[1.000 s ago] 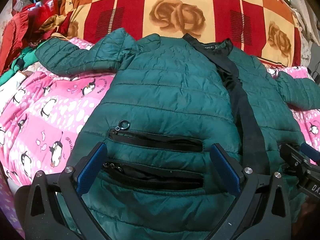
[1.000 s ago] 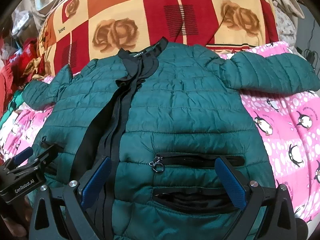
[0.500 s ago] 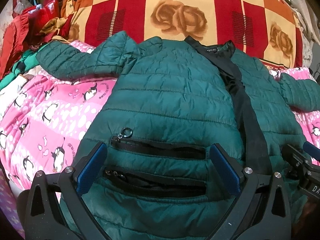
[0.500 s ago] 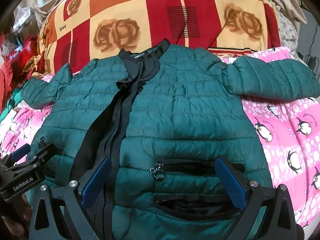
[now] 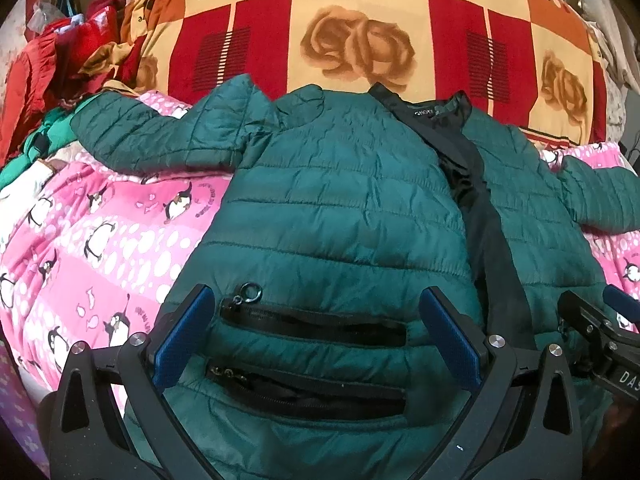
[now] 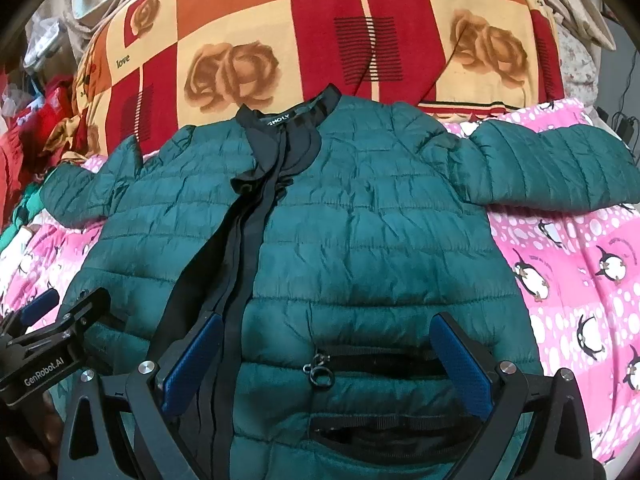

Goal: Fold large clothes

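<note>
Left wrist view: your left gripper (image 5: 316, 340) is spread wide, gripping nothing, low over the hem of the dark green quilted puffer jacket (image 5: 340, 220), which lies front-up and spread out on the pink penguin-print bedspread (image 5: 100, 248). The right gripper (image 6: 326, 364) is spread too, empty, above the other front panel.

Risks, as I judge them: puffy slick fabric likely slips from a shallow pinch, so take a deep bite of hem. The round metal zipper pull (image 5: 252, 293) and the open black pocket slits (image 5: 316, 326) sit right between your fingers; a fingertip could snag there. The black centre placket (image 6: 244, 248) lies loose and wavy and may bunch if you fold across it.

Room: the left sleeve (image 5: 160, 136) ends near the heap of red and green clothes (image 5: 44, 80), tight there. The right sleeve (image 6: 552, 164) has open bedspread below it. The red-and-orange rose-print blanket (image 6: 340, 20) rises just behind the collar, little room upward.
</note>
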Demonstrator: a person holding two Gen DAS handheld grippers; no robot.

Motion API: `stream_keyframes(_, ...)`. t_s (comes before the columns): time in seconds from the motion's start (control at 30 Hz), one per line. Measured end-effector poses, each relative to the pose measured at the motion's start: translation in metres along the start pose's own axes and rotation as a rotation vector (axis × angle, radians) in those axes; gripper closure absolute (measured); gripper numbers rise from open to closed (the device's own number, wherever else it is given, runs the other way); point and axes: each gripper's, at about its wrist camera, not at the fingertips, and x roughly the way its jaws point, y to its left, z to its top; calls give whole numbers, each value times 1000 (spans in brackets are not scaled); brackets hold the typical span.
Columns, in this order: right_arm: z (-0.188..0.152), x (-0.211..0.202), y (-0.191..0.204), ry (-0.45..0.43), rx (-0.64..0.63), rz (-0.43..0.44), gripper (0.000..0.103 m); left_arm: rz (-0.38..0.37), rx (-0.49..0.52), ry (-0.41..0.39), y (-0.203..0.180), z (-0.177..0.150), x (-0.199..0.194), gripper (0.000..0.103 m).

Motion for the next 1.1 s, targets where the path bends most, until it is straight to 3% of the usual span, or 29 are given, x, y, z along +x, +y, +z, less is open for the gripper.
stream_keyframes(1.1, 67, 59, 6, 18, 55, 3, 0, 9, -3, -16, -2, 67, 42, 1)
